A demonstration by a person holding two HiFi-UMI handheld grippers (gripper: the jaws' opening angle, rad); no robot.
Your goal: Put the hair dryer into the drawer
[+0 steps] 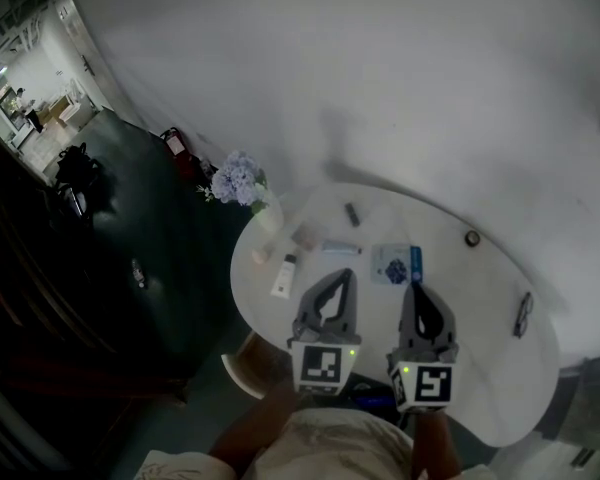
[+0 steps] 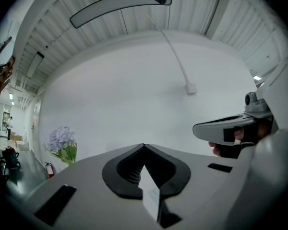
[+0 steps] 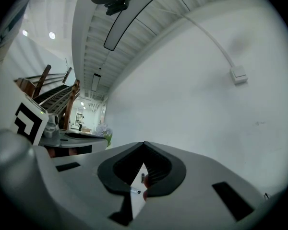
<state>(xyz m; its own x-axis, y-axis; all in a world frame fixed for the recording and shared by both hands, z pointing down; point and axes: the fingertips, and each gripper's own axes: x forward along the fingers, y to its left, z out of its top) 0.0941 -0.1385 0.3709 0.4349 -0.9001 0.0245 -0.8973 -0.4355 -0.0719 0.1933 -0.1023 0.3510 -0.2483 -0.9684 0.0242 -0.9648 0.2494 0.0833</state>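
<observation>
No hair dryer or drawer shows in any view. In the head view both grippers are held level over the near part of a round white table (image 1: 480, 368). The left gripper (image 1: 348, 274) has its jaws together with nothing between them; in the left gripper view its tips (image 2: 144, 145) meet against the bare white wall. The right gripper (image 1: 417, 288) stands beside it, also closed and empty; its tips (image 3: 144, 143) meet in the right gripper view. Each gripper view catches the other gripper at its side.
Small things lie on the table's far half: a white tube (image 1: 284, 275), a blue packet (image 1: 390, 265), a dark stick (image 1: 352, 214), a round dark knob (image 1: 472, 238) and glasses (image 1: 523, 314). Pale purple flowers (image 1: 238, 180) stand at its left rim. Dark floor lies to the left.
</observation>
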